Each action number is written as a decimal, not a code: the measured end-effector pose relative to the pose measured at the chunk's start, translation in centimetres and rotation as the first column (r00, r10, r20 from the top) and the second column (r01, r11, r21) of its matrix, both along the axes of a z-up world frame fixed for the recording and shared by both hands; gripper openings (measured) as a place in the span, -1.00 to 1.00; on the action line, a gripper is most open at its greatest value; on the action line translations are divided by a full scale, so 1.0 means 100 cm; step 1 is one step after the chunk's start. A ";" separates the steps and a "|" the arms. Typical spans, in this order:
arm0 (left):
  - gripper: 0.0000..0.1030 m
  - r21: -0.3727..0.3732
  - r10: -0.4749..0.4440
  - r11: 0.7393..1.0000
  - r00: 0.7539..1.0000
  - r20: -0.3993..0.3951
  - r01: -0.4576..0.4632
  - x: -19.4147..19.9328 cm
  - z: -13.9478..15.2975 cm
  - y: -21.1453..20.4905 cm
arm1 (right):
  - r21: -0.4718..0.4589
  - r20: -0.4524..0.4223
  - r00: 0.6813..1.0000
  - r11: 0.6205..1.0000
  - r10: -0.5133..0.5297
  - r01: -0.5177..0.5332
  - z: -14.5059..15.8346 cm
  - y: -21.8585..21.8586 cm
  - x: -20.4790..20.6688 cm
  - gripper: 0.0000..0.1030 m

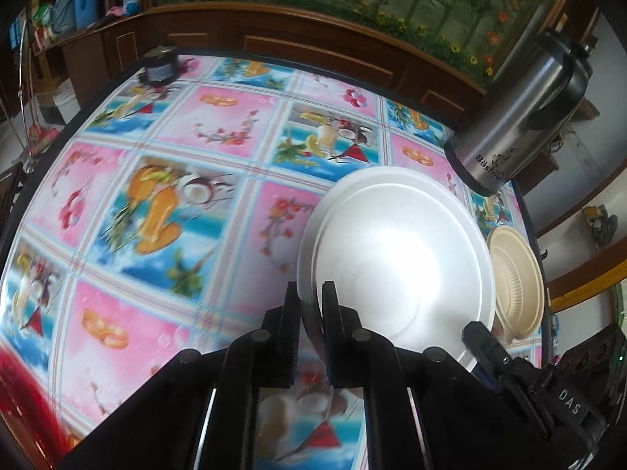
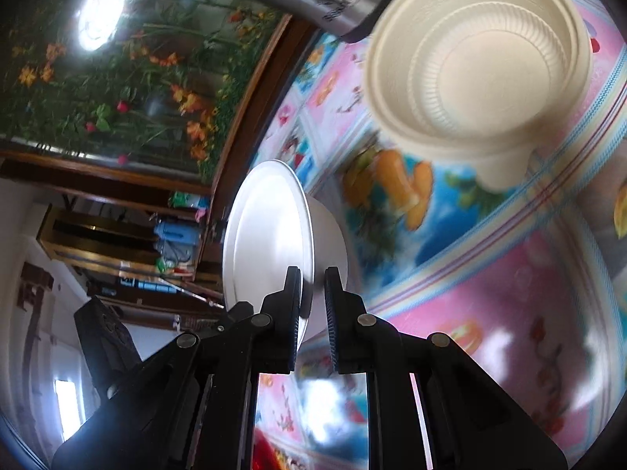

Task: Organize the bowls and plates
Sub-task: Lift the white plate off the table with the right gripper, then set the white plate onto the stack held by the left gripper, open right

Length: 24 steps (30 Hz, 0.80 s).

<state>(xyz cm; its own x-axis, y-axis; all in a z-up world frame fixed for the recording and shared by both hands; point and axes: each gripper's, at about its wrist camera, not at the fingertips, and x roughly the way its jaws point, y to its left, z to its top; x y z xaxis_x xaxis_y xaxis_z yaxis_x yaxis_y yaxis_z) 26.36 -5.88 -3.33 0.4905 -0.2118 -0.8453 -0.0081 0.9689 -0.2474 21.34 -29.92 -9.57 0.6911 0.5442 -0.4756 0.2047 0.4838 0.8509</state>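
Left wrist: both tongs (image 1: 311, 297) (image 2: 313, 286) pinching white bowl (image 1: 399, 262) rim; tablecloth (image 1: 156, 203) leftward open.

Tablecloth (image 1: 156, 203) lies open leftward; steel flask (image 1: 521, 117) and beige bowl (image 1: 517, 282) crowd the right.

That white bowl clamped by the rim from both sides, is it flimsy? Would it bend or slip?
The white bowl looks like thin foam, so it is probably very light. Both tongs, left and right, pinch only its thin rim, which may flex or dent. Its smooth, glossy surface suggests it might slip if the grip loosens.
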 end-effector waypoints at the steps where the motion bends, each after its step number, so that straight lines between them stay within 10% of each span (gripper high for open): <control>1: -0.83 -0.004 0.005 1.000 1.000 0.010 -0.005 -0.006 0.003 0.006 | -0.011 0.009 1.000 1.000 0.009 -0.009 0.004 0.004 -0.003 -0.77; 24: -0.81 0.021 0.216 0.973 0.942 0.257 -0.229 -0.213 0.050 0.166 | -0.054 0.128 0.924 0.933 0.361 -0.357 0.047 0.160 -0.139 -0.77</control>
<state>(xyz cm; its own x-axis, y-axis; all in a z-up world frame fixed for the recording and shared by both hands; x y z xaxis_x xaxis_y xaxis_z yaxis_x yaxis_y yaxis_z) 5.07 10.75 1.66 0.7179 -0.0341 -0.6953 -0.1687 0.9605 -0.2212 7.43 -13.91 -4.84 0.5105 0.7549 -0.4117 -0.1016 0.5284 0.8429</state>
